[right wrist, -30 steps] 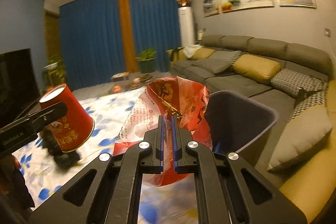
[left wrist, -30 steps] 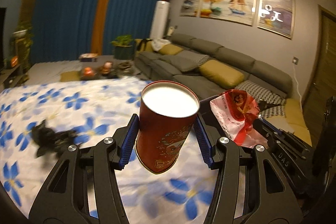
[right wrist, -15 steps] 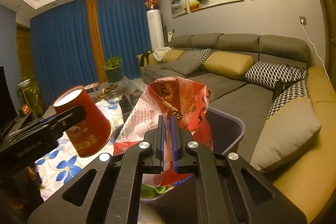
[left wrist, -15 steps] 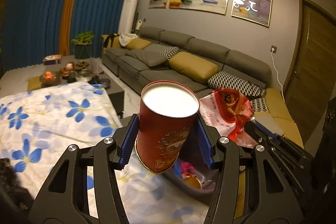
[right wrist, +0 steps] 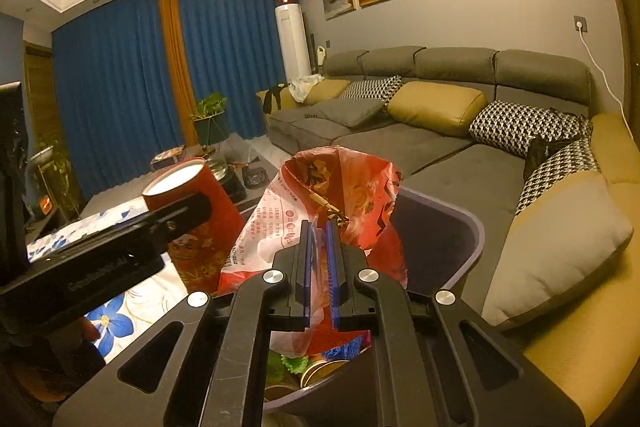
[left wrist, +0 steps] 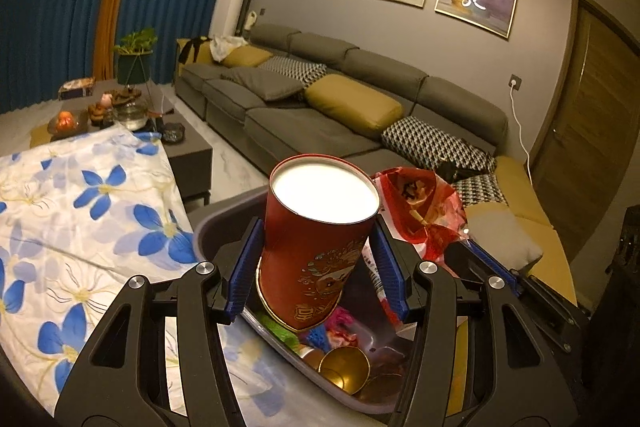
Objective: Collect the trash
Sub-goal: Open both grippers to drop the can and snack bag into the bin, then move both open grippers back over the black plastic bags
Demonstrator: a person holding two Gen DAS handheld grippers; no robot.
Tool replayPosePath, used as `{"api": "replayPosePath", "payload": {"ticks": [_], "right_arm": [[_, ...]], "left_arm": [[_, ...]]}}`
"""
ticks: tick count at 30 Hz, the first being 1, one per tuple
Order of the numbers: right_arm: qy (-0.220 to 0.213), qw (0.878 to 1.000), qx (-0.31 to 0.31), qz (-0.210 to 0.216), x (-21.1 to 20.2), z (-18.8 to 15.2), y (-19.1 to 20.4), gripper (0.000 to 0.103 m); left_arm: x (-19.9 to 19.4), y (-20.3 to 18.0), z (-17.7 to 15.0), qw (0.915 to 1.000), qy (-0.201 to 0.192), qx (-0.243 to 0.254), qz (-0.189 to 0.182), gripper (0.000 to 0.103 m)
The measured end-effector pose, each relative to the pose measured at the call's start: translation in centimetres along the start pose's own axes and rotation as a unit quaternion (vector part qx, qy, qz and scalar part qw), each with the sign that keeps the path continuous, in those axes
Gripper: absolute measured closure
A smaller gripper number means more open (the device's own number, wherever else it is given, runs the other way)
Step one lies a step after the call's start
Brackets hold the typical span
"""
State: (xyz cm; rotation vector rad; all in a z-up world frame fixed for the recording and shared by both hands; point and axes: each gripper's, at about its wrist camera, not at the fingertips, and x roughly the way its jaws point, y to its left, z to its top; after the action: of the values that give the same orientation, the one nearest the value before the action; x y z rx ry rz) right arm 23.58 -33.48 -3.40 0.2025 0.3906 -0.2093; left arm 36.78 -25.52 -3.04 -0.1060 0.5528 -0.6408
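Over the grey bin (left wrist: 224,223), the left gripper (left wrist: 316,267) clamps a red paper cup (left wrist: 316,247); the right gripper (right wrist: 318,267) pinches a red plastic bag (right wrist: 340,195). Only the left view reveals gold cups (left wrist: 346,367) inside. A second earlier, both hung over the floral tablecloth (left wrist: 80,211).

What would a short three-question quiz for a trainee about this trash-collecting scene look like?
1. True or false: the left hand-held gripper grips a red paper cup upside down.
2. What does the right hand-held gripper pinch? A) a pillow B) a red and white plastic wrapper C) a plant
3. Name the thing below both held items, with gold cups and scraps inside.

Key
1. True: the wide rim points down and the white base faces up.
2. B
3. The grey trash bin, beside the table with the blue-flowered cloth.
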Motion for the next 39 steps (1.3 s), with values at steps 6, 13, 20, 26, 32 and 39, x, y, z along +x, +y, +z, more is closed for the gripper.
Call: {"api": "replayPosePath", "payload": {"ticks": [6,13,20,26,32,39], "right_arm": [[0.008,1.0,0.004,0.002,0.7,-0.4,-0.2,0.088],[0.007,1.0,0.008,-0.008,0.1,-0.5,-0.1,0.067],[-0.009,0.999,0.026,-0.029,-2.3,-0.7,-1.3,0.047],[-0.025,0.999,0.019,-0.016,-4.9,-1.0,0.6,0.027],[-0.021,0.998,-0.027,0.053,-7.0,-1.9,6.0,0.024],[-0.001,0.985,-0.103,0.138,-8.7,-4.4,14.8,0.024]], "left_arm": [[0.9,0.5,-0.5,0.9998,0.015,-0.011,-0.007,0.049],[0.5,1.1,-0.7,0.9995,0.014,-0.026,-0.009,0.025],[-4.1,3.0,-1.5,0.9973,-0.016,-0.023,0.068,0.018],[-12.1,6.1,-3.1,0.9862,-0.06,-0.045,0.148,0.009],[-20.7,10.1,-5.5,0.9658,-0.081,-0.057,0.24,0.008],[-29.5,15.8,-8.8,0.9279,-0.095,-0.106,0.345,0.008]]}}
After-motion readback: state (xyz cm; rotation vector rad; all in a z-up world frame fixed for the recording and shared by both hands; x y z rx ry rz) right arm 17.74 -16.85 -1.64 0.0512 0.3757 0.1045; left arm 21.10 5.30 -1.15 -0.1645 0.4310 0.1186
